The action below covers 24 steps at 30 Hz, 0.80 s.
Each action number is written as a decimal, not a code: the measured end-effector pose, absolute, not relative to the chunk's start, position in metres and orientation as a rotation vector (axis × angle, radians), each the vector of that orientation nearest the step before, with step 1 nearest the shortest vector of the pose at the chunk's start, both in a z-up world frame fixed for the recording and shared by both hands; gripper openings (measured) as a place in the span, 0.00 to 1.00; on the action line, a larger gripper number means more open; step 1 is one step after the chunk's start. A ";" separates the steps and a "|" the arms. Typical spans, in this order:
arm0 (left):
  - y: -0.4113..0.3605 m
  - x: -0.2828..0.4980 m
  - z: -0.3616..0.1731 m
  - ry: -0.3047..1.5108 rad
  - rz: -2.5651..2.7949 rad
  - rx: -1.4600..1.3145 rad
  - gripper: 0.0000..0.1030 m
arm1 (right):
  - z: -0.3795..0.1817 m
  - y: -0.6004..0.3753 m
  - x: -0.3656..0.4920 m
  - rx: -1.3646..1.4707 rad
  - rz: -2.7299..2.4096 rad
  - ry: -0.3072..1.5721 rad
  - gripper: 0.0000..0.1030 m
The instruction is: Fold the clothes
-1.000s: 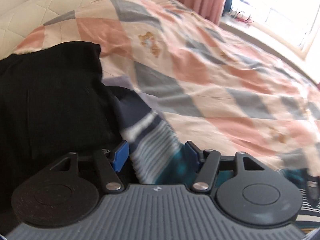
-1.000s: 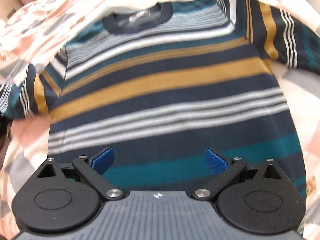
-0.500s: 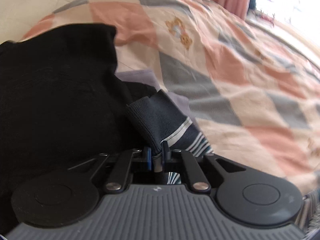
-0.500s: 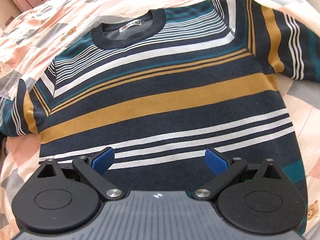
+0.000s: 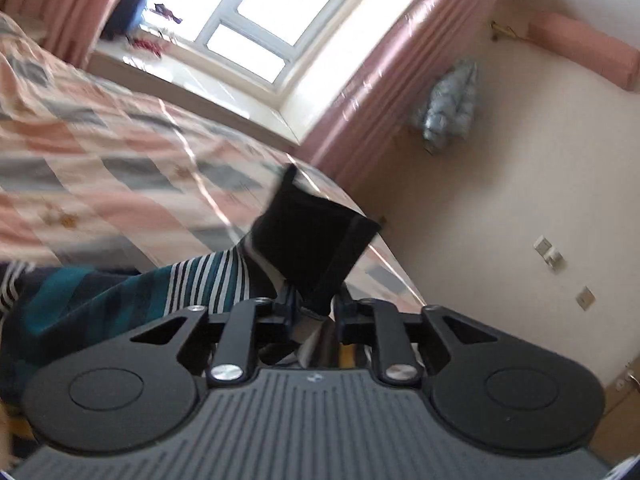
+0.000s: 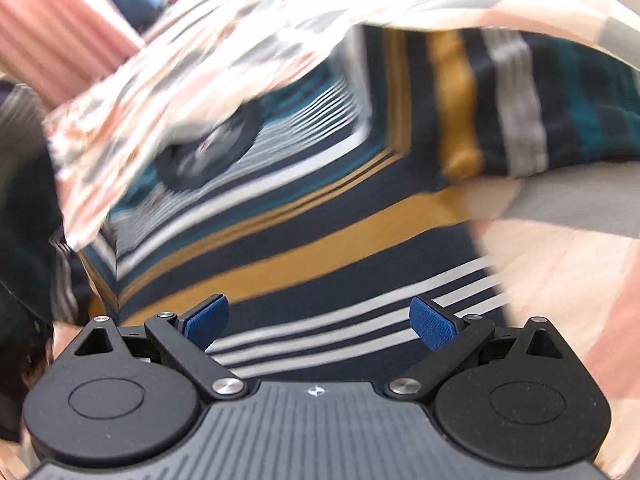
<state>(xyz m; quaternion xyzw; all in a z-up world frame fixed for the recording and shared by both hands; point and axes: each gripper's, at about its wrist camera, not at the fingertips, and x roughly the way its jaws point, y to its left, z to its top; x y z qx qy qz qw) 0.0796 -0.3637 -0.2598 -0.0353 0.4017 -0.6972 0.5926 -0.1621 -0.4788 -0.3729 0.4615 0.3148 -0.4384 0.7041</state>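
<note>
A striped sweater (image 6: 320, 216) in navy, mustard, teal and white lies spread on the bed, its round collar (image 6: 208, 156) up and to the left. My right gripper (image 6: 320, 320) hovers open over its lower stripes, nothing between the blue pads (image 6: 208, 320). In the left wrist view my left gripper (image 5: 314, 308) is shut on the sweater's sleeve (image 5: 180, 288), lifted off the bed; the dark cuff (image 5: 312, 236) sticks up past the fingers. The right sleeve (image 6: 520, 108) lies stretched toward the upper right.
The patchwork quilt (image 5: 100, 152) in pink, grey and cream covers the bed. A dark garment (image 6: 24, 216) lies at the left edge in the right wrist view. Pink curtains (image 5: 380, 80), a bright window (image 5: 256, 12) and a cream wall (image 5: 500, 200) stand beyond the bed.
My left gripper closed on the sleeve cuff, then lifted and swung it toward the window side. The right gripper stayed open and shifted over the sweater's body; its view is blurred now.
</note>
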 end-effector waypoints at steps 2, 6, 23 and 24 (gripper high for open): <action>-0.362 0.047 -0.290 1.037 -1.589 -0.029 0.25 | -0.374 -0.492 -0.192 1.050 -1.033 0.669 0.96; -0.333 0.034 -0.348 1.168 -1.383 0.119 0.27 | -0.387 -0.507 -0.251 1.157 -1.096 0.583 0.79; -0.304 0.138 -0.400 0.806 -1.003 0.660 0.43 | -0.418 -0.551 -0.224 0.956 -0.925 0.702 0.25; -0.306 0.136 -0.405 0.766 -0.996 0.720 0.43 | -0.414 -0.548 -0.217 0.901 -0.923 0.746 0.12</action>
